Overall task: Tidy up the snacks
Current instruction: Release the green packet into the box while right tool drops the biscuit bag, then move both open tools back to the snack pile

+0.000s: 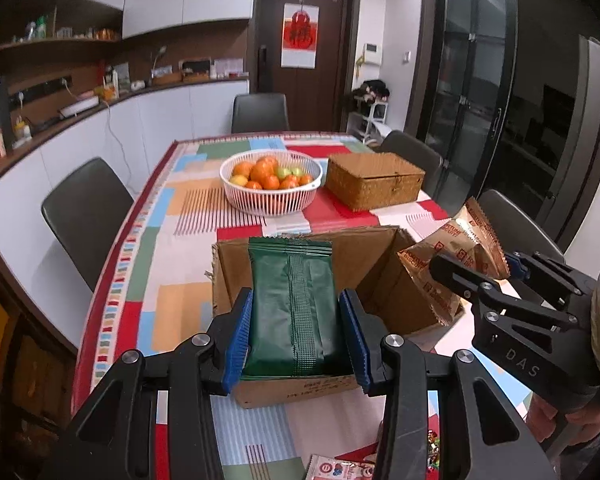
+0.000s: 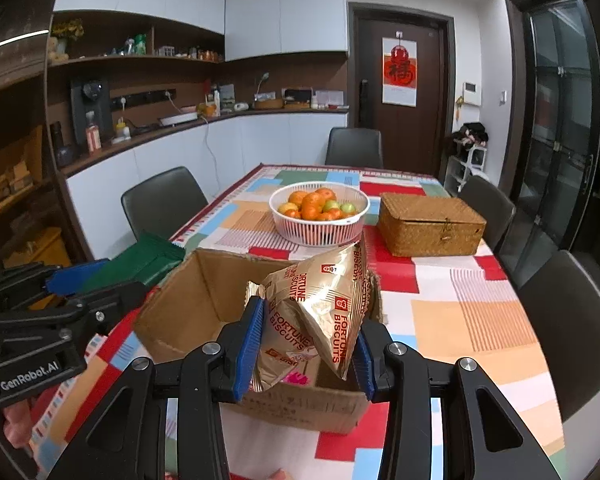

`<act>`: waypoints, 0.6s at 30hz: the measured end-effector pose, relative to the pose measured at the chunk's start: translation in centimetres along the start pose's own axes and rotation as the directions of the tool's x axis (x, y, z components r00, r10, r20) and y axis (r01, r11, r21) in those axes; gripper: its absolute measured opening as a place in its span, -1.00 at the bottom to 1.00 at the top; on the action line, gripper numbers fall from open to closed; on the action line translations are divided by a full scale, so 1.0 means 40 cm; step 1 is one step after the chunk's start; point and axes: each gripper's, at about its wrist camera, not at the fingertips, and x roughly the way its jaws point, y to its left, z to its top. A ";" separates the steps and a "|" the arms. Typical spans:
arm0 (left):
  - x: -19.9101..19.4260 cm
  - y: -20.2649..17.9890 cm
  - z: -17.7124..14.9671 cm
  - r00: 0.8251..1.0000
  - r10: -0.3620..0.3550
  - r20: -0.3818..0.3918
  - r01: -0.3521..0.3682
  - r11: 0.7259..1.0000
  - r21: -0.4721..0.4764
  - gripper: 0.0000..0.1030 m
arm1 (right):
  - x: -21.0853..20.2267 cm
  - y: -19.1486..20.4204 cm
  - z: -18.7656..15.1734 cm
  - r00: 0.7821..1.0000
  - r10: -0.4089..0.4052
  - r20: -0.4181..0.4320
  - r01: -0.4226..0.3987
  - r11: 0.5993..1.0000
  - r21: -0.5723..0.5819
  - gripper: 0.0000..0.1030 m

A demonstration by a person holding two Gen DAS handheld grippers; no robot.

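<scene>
My left gripper [image 1: 296, 334] is shut on a stack of dark green snack packets [image 1: 290, 300], held over the left part of an open cardboard box [image 1: 400, 296]. My right gripper [image 2: 308, 344] is shut on gold Fortune Biscuits packets [image 2: 320, 312], hanging above the same cardboard box [image 2: 188, 300]. In the left wrist view the gold packets [image 1: 448, 264] and the right gripper [image 1: 476, 268] show over the box's right side. In the right wrist view the green packets [image 2: 148, 260] and the left gripper [image 2: 76, 284] appear at the box's left edge.
A white basket of oranges [image 1: 271, 182] and a lidded wicker box [image 1: 374, 186] stand behind the cardboard box on the patchwork tablecloth [image 1: 148, 264]. Dark chairs [image 1: 84, 216] ring the table. A loose red-and-white snack packet [image 1: 340, 470] lies at the near edge.
</scene>
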 end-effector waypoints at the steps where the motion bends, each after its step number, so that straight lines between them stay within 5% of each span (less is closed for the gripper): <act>1: 0.014 0.001 0.003 1.000 -0.002 -0.011 0.002 1.000 -0.005 -0.17 | 0.015 -0.003 0.002 1.000 0.004 -0.010 -0.004 1.000 0.002 -0.19; 7: 0.086 0.013 0.018 0.997 0.028 -0.073 -0.029 0.999 -0.015 -0.14 | 0.094 -0.014 0.000 0.997 0.011 -0.078 -0.009 1.000 0.026 -0.18; 11: 0.074 0.010 0.002 0.996 0.059 -0.059 -0.060 0.998 -0.011 0.18 | 0.118 -0.015 -0.010 0.993 -0.034 -0.114 0.035 0.999 0.012 0.22; 18: -0.011 -0.019 -0.039 0.997 0.072 -0.006 -0.072 0.997 0.039 0.28 | 0.033 -0.018 -0.028 0.998 -0.049 -0.041 0.050 0.999 0.019 0.22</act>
